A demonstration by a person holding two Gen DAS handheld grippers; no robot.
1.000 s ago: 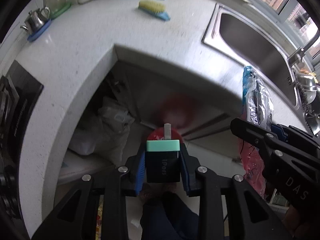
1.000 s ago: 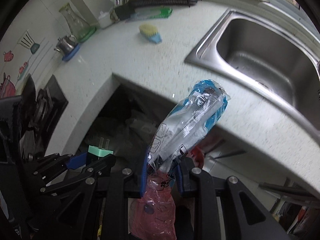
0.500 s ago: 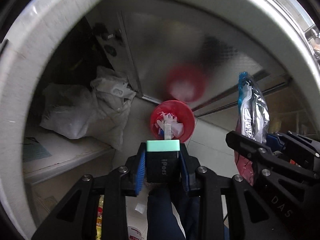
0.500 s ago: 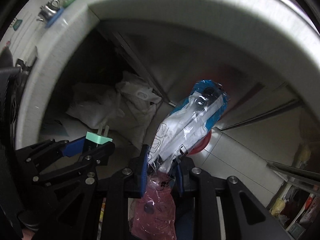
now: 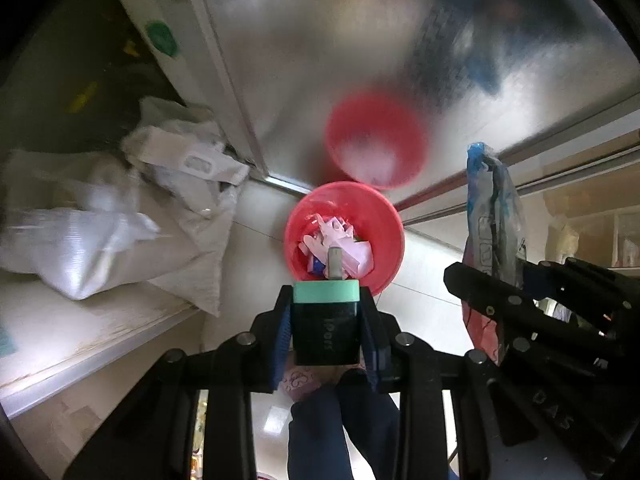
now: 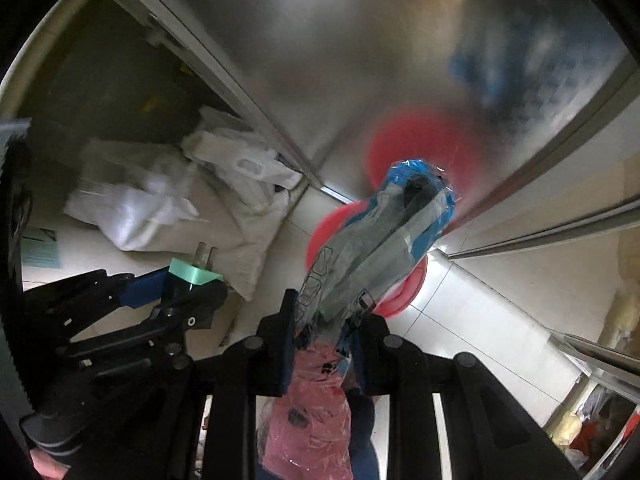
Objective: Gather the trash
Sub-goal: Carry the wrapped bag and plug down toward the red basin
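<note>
**Above the red bin, both grippers are carrying trash**

Over the red trash bin [image 5: 344, 236] on the tiled floor, the left gripper [image 5: 326, 332] is pinching a black plug adapter [image 5: 325, 330] with a mint-green face, jaws narrowed firmly onto its sides and its prongs pointing down toward the rim. The right gripper [image 6: 326, 344] is clamping a crinkled blue-and-clear plastic wrapper [image 6: 376, 256], with a pink plastic bag [image 6: 308, 408] trailing behind the jaws.

Risks, as a judgement: the bin is already looking full of paper scraps, so the adapter may be bouncing off the heap or the rim. The light wrapper may be clinging to the pads or drifting wide onto the floor. Both grippers are crowding one small opening and may be colliding.

Counted: one bin, one adapter, one wrapper, one pink bag, two grippers, several white sacks [image 5: 120, 216] beside the bin.
</note>
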